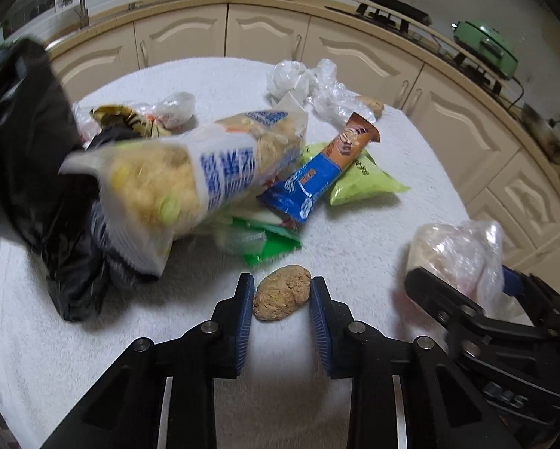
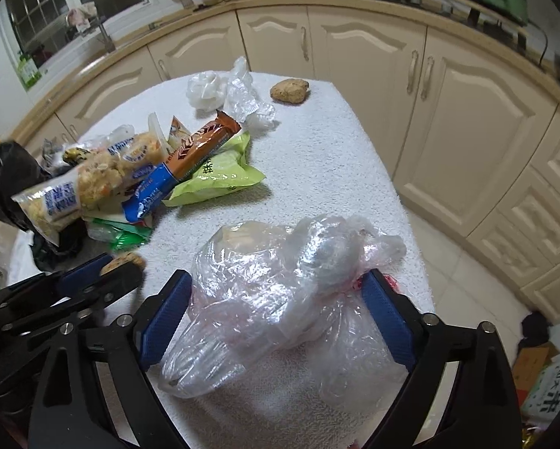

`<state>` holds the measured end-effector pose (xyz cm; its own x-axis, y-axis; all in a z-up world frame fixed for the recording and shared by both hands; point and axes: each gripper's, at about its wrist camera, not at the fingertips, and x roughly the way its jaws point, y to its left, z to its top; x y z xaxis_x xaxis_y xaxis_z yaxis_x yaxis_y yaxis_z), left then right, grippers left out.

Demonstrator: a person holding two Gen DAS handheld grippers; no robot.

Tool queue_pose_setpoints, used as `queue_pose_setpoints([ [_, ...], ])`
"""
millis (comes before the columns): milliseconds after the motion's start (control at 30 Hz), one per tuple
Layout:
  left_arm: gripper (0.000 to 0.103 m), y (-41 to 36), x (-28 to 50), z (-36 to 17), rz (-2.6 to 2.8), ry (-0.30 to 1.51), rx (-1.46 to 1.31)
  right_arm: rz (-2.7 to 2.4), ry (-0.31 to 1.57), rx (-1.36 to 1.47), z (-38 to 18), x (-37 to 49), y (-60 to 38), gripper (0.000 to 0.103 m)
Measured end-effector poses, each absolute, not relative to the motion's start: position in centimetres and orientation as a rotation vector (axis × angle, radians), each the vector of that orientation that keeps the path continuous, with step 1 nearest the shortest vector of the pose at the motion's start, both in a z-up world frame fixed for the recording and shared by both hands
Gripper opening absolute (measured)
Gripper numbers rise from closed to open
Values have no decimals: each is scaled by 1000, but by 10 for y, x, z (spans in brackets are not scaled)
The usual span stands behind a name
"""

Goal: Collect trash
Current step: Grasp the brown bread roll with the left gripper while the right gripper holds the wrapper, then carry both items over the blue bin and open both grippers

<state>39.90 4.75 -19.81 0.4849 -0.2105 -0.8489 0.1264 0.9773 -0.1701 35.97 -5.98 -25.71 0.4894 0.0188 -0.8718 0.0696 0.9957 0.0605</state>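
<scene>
A brown, crumbly lump (image 1: 281,293) lies on the white-clothed table (image 1: 373,232) with my left gripper (image 1: 281,280) shut on it, both blue pads against its sides. The right wrist view shows that lump (image 2: 124,260) peeking past the left gripper's fingers (image 2: 89,277). My right gripper (image 2: 276,275) stands open and wide around a crumpled clear plastic bag (image 2: 280,292) that rests on the cloth. From the left wrist view this bag (image 1: 459,247) sits just beyond the right gripper's fingers (image 1: 440,299). A black trash bag (image 1: 33,157) lies at the left with a blurred noodle packet (image 1: 190,172) over its mouth.
Piled mid-table are a blue-and-orange wrapper (image 1: 317,172), a lime packet (image 1: 366,183) and a green wrapper (image 1: 268,241). Crumpled white plastic (image 2: 205,89) and another brown lump (image 2: 289,89) lie at the far end. Cream cabinets (image 2: 467,131) ring the table; its right edge (image 2: 403,202) drops to floor.
</scene>
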Motion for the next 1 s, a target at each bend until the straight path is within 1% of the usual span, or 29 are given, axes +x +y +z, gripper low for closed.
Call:
queue_pose_setpoints([
  [33,26,49,396,-198,-214,1051,-94,-43,1053,64,-257,359,-56,84],
  [67,26,51,395,-196,-216,1055,-95,-46,1047,46,-256,357,-52,82],
  [100,26,53,392,-194,-221,1057,-96,-46,1040,39,-254,356,-49,75],
  [133,26,54,391,-193,-224,1059,-100,-42,1033,34,-252,354,-47,71],
  [300,26,61,378,-185,-218,1058,-96,-17,1030,74,-247,350,-45,65],
  [733,26,33,354,-171,-261,1035,-46,-95,1012,151,-226,314,-68,64],
  [1000,26,-11,339,-161,-355,1004,16,-185,986,207,-213,281,-108,64],
])
